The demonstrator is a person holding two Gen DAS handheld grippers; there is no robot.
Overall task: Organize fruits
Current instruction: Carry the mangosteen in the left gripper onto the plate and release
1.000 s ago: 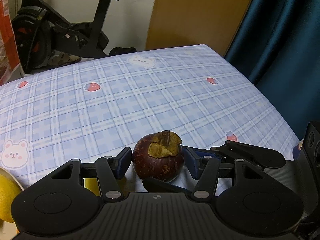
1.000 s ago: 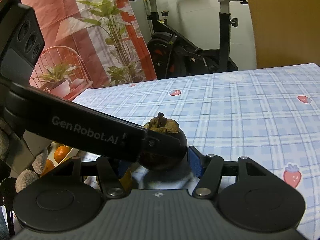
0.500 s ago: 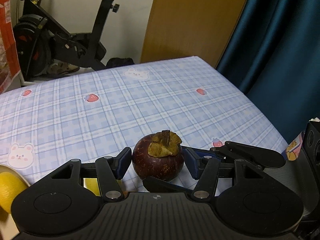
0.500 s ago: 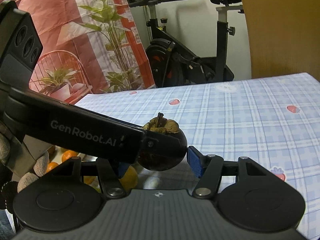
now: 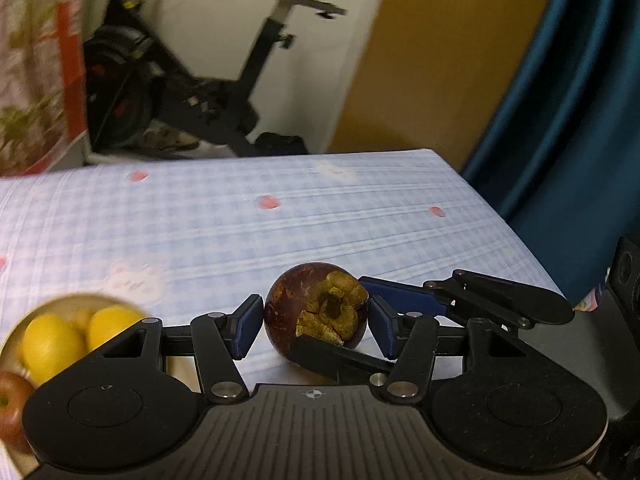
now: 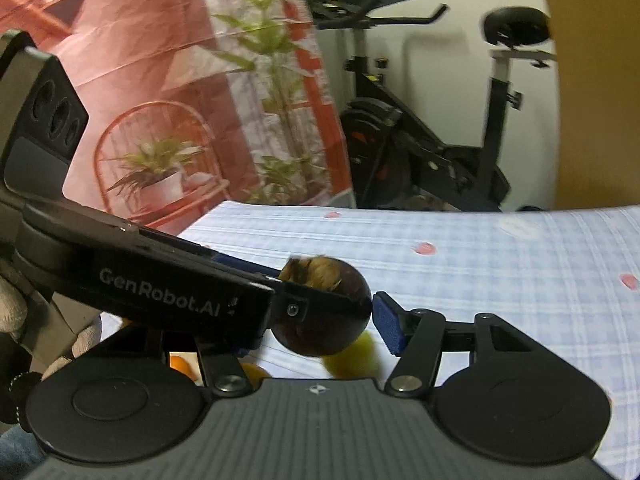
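Mangosteen [image 5: 316, 306] lifted clear of the checked cloth [image 5: 280, 232] and rolled calyx-forward — both left gripper [image 5: 316, 322] and right gripper [image 6: 320, 320] half-open, clamped on it — likely bound for the fruit bowl [image 5: 24, 320].

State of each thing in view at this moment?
mangosteen: held above the tablecloth, calyx toward the left wrist camera.
left gripper: jaws closed on the mangosteen.
right gripper: jaws closed on the same mangosteen.
lemons: resting in the bowl.
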